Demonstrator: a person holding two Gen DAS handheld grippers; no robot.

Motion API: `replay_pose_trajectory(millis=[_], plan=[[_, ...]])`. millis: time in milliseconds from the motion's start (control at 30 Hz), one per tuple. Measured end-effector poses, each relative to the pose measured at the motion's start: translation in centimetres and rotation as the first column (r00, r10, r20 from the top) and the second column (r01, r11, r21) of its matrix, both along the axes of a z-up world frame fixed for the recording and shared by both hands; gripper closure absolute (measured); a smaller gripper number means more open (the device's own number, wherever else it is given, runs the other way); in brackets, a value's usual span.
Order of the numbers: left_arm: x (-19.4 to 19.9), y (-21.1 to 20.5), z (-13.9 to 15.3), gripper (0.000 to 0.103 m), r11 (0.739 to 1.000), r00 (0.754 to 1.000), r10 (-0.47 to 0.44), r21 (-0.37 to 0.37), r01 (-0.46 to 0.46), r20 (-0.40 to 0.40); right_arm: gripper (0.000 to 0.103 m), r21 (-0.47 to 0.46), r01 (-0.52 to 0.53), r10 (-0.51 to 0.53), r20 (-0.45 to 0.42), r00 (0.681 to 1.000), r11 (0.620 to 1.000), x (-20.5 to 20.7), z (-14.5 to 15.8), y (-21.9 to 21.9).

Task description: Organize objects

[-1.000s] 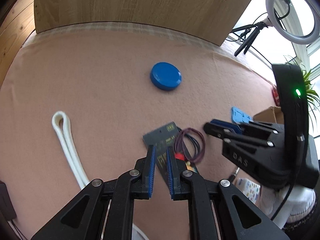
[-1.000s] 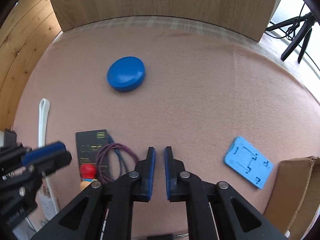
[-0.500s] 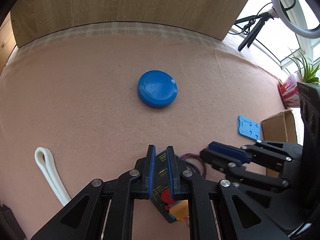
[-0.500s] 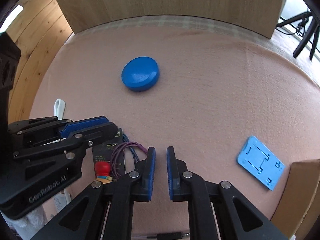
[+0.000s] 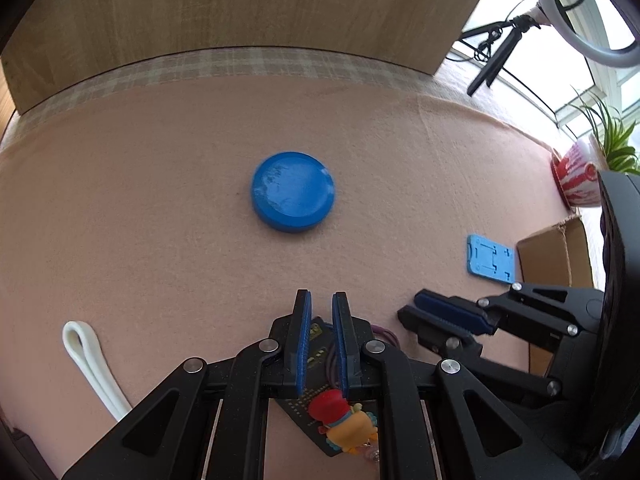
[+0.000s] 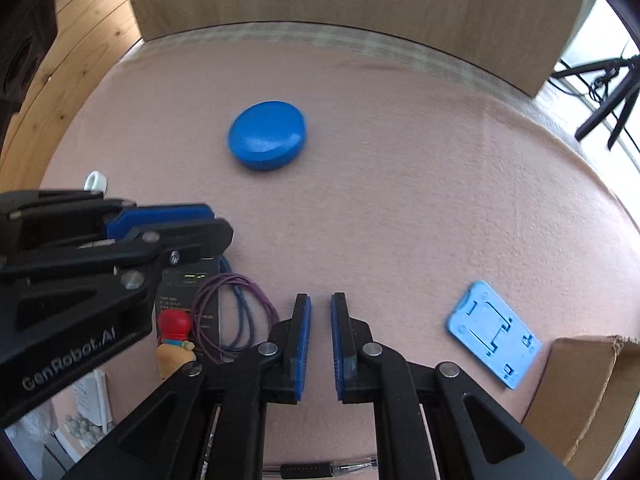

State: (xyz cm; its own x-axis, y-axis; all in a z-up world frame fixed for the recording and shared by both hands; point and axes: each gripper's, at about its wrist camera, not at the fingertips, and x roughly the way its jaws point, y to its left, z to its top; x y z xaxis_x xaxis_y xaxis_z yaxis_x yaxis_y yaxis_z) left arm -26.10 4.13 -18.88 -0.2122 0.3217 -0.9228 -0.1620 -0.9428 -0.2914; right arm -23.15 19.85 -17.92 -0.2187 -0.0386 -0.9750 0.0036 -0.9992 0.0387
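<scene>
A round blue lid (image 5: 293, 196) (image 6: 267, 140) lies mid-table on the pink cloth. A flat blue plate (image 5: 490, 258) (image 6: 494, 334) lies to the right, beside a cardboard box (image 6: 588, 392). A dark card (image 6: 188, 284) carries a red-capped toy figure (image 5: 344, 420) (image 6: 174, 336) and looped purple and blue cords (image 6: 236, 312). My left gripper (image 5: 322, 298) (image 6: 218, 222) hovers over the card, its fingers close together and holding nothing. My right gripper (image 6: 321, 300) (image 5: 408, 307) hangs just right of the cords, likewise shut and holding nothing.
A folded white strap (image 5: 90, 364) lies at the left. A pen (image 6: 320, 470) rests at the near edge. A wooden board (image 5: 240, 12) stands behind the table. A potted plant (image 5: 580, 176) and tripod (image 5: 496, 60) are at the far right.
My left gripper has moved forward, so the card and toy now lie under its fingers instead of ahead of them. The right gripper has barely shifted. Neither gripper has changed its opening.
</scene>
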Motion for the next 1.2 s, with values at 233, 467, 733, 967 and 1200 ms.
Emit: replay_pose_trajectory(millis=[233, 467, 733, 967, 1200], plan=[[0.5, 0.9, -0.7, 0.092, 0.995, 1.000, -0.013, -0.101, 0.013, -0.003, 0.092, -0.142, -0.024, 0.021, -0.022, 1.000, 0.990, 0.5, 0.6, -0.1], [1.4, 0.2, -0.8, 0.091, 0.993, 1.000, -0.026, -0.116, 0.026, 0.006, 0.092, -0.084, -0.019, 0.019, -0.005, 1.000, 0.996, -0.5, 0.0, -1.0], [2.8, -2.0, -0.7, 0.091, 0.995, 1.000, 0.019, -0.096, -0.019, 0.005, 0.092, -0.206, 0.019, -0.021, -0.005, 1.000, 0.978, 1.1, 0.5, 1.2], [3.5, -2.6, -0.8, 0.091, 0.996, 1.000, 0.029, -0.090, -0.028, 0.007, 0.091, -0.150, -0.007, 0.007, 0.000, 1.000, 0.989, -0.9, -0.3, -1.4], [3.2, -3.1, -0.3, 0.091, 0.996, 0.999, 0.046, -0.074, -0.046, -0.006, 0.094, -0.124, -0.006, 0.006, -0.002, 1.000, 0.992, -1.7, -0.9, -2.2]])
